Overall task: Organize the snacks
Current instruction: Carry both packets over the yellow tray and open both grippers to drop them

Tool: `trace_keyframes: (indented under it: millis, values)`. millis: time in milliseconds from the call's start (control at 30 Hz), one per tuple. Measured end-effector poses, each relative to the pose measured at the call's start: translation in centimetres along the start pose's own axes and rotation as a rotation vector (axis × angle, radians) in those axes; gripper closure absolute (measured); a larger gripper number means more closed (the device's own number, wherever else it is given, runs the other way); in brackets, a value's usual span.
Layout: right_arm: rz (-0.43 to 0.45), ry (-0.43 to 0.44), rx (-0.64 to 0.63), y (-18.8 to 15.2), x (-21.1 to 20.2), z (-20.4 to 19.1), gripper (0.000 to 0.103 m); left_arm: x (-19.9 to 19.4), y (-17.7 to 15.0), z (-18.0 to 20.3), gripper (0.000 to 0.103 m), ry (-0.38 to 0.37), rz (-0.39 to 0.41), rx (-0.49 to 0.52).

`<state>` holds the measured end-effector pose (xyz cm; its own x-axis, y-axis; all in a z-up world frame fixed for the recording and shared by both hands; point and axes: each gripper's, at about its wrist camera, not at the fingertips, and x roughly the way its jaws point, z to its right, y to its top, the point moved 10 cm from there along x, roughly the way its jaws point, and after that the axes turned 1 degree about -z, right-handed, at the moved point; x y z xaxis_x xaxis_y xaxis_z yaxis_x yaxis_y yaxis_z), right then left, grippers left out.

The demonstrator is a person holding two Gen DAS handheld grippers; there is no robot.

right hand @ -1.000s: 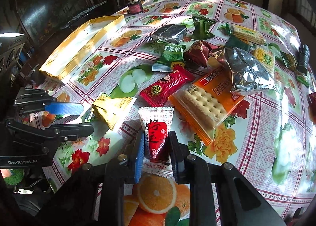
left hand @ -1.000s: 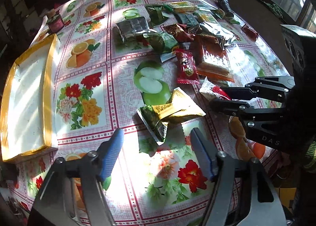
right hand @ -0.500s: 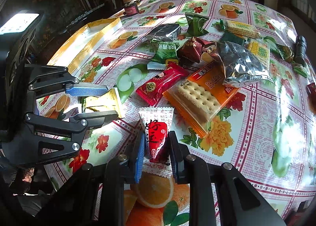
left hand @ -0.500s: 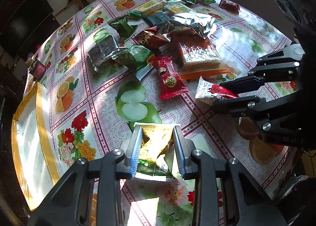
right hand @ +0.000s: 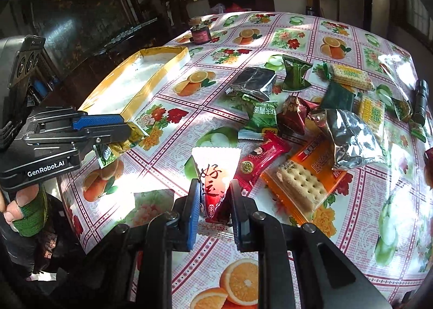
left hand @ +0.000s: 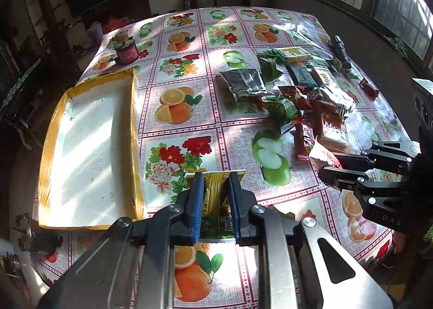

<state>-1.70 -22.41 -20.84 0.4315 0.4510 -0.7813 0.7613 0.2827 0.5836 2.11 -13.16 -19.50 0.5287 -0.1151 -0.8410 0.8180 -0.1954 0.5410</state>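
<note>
With both packets lifted clear of the cloth, here's the state per view.

Left wrist view: left gripper (left hand: 216, 200) is clenched on one gold-and-green packet (left hand: 215, 192), pinched between the two blue pads, its top edge poking out past the fingertips. One open box (left hand: 89, 152) with gold walls and a white inside sits left of the gripper, near it, on the tablecloth (left hand: 189, 125). The packet is not over the box; it hangs just right of the box's near corner. One right gripper (left hand: 333, 168) enters from the right edge, holding a red-and-white packet (left hand: 323, 156). One snack pile (left hand: 297, 92) lies far right. One dark jar (left hand: 126, 52) stands behind the box. One black flashlight (left hand: 341, 50) lies at the far side of the pile.

Right wrist view: right gripper (right hand: 215, 200) is clamped on the single red-and-white packet (right hand: 216, 171), the packet standing up between the pads with its white serrated end fanning out above the tips. Left gripper (right hand: 119, 126) is at left, grasping the gold-and-green packet (right hand: 127, 137), touching or just beside the box's (right hand: 151, 76) near end; can't tell which. Loose on the cloth: two silver foil packs, two cracker packs (orange (right hand: 305, 173), pale yellow (right hand: 349, 76)), one red bar (right hand: 261, 159); rest of the pile overlaps too much to count. Jar (right hand: 200, 32) and flashlight (right hand: 420, 103): one each.
</note>
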Motion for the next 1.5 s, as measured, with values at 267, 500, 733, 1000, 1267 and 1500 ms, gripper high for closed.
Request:
trace_keyframes:
  millis: [267,500,733,1000,1267,1500]
  values:
    - [0.007,0.060,-0.041,1.9,1.1,-3.5,0.083,-0.5,-0.3,-5.6,0.084,0.086,0.004,-0.122]
    - [0.008,0.126,-0.115,4.3,3.0,-8.3,0.084,-1.4,-0.8,-11.3,0.084,0.159,0.018,-0.220]
    - [0.000,0.185,-0.152,6.3,5.3,-12.2,0.084,-1.3,-1.3,-15.0,0.084,0.181,0.023,-0.271]
    - [0.010,0.254,-0.131,9.7,8.5,-15.1,0.084,-0.4,-1.3,-18.2,0.084,0.206,0.011,-0.312]
    - [-0.035,0.242,-0.169,11.1,13.4,-17.5,0.084,1.5,-1.9,-20.5,0.084,0.231,-0.025,-0.350]
    - [-0.084,0.208,-0.220,10.5,15.7,-18.0,0.084,4.0,-2.8,-21.8,0.083,0.228,-0.073,-0.386]
